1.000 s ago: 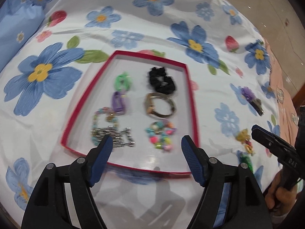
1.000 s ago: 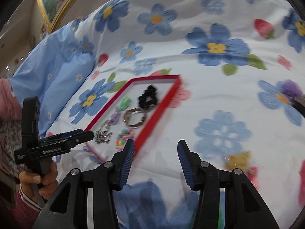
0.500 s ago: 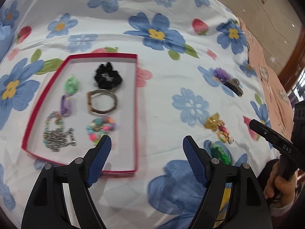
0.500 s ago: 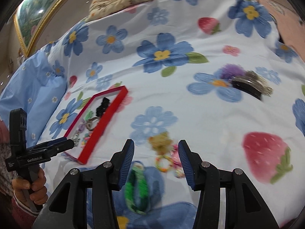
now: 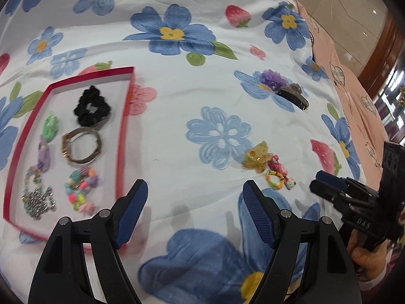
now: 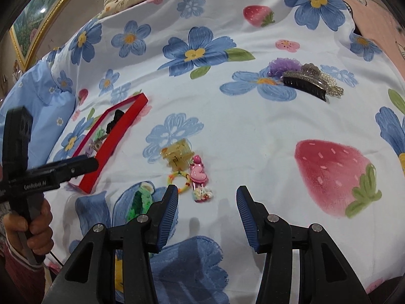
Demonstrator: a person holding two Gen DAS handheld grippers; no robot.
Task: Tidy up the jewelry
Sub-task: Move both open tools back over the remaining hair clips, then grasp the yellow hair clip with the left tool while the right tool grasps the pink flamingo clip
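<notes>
1. The right gripper (image 6: 207, 196) hangs just above the bedsheet (image 6: 253, 116) with its fingers (image 6: 170, 210) spread and nothing between them; the left gripper (image 5: 195, 195) is likewise spread wide and empty, with the red tray (image 5: 124, 116) at its 10 o'clock
2. Nearest target, by my judgement: the loose cluster at 11 o'clock of the right fingers. It holds a pink charm clip (image 6: 198, 174), a small multicolour ring band (image 6: 179, 179) touching it, and an amber claw clip (image 6: 177, 155) just beyond
3. A green piece (image 6: 139, 200) lies at 9 o'clock of the right fingers, partly hidden by the near one
4. To do this pick well: choose one item, likely the pink clip; bring the fingers down either side of its narrow width, press lightly into the soft sheet, and close without catching cloth or the touching ring band
5. Carry it toward 10 o'clock, where the tray lies well apart, and set it on bare tray floor
6. Count still loose on the bed: four near the fingers, plus a black-and-glitter claw clip (image 6: 310, 83) with a purple puff (image 6: 283, 64) far off at 1 o'clock, about six in all
7. Count in the tray: six, namely a black scrunchie (image 5: 91, 109), a green clip (image 5: 50, 126), a purple clip (image 5: 44, 155), a bangle (image 5: 81, 145), a bead bracelet (image 5: 81, 190) and a metal chain (image 5: 38, 198) with beads beside it
</notes>
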